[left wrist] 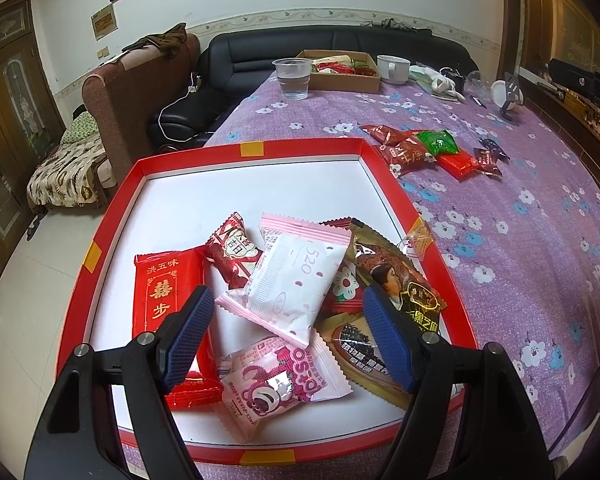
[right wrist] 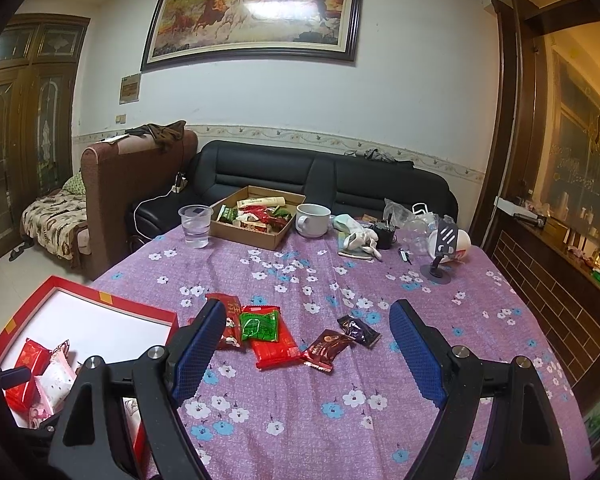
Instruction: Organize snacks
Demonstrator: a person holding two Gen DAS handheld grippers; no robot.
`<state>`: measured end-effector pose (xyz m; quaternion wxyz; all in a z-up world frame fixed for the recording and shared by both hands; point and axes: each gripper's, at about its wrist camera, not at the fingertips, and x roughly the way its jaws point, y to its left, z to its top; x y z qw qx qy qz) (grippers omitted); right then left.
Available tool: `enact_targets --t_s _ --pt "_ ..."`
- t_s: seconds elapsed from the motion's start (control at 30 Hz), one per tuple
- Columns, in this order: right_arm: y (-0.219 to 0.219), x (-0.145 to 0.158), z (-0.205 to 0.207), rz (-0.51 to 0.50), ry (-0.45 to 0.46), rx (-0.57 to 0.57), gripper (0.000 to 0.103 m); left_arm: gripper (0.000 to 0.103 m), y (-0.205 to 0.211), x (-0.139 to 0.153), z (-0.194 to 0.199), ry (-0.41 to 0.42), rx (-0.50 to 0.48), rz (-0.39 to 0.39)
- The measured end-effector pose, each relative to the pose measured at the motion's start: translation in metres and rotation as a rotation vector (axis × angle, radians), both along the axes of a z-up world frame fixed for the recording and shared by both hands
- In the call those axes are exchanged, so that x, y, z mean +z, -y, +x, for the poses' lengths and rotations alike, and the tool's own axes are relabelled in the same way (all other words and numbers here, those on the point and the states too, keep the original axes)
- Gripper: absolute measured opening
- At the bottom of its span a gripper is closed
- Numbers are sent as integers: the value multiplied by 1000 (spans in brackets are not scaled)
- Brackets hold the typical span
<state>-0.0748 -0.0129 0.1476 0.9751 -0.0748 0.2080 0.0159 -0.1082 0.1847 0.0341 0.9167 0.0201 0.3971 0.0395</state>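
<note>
Some snacks already lay in the red box [left wrist: 100,240] at the near left of the worktop [right wrist: 380,380]. Among them were a red packet [left wrist: 164,288], a white and pink packet [left wrist: 296,280], a pink bear packet [left wrist: 276,384] and a gold packet [left wrist: 392,276].

More snacks sat loose on the purple cloth beside the box: a green packet [right wrist: 260,325] on top of a long red packet [right wrist: 276,350], another red packet [right wrist: 231,326] and two small dark packets [right wrist: 326,350].

The left claw [left wrist: 288,336] hung wide open over the snacks in the box and held nothing. The right claw [right wrist: 308,354] was wide open too, empty, above the loose packets.

These packets looked light, soft and puffy. Their shiny wrappers would likely be slippery and crinkly. A good hold would be across the flat middle, or on a crimped end, with a gentle squeeze so nothing inside got crushed.
</note>
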Motion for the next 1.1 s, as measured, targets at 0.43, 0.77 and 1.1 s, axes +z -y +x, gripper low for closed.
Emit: enact_targets --t_s 0.43,0.77,1.1 --pt "0 0 0 -1 3 0 85 77 -1 -1 0 -2 0 -1" --pt "0 0 0 -2 -1 0 85 77 -1 -2 0 -2 0 -1" --pt "2 -7 8 13 -39 3 86 77 -1 4 -4 21 0 2"
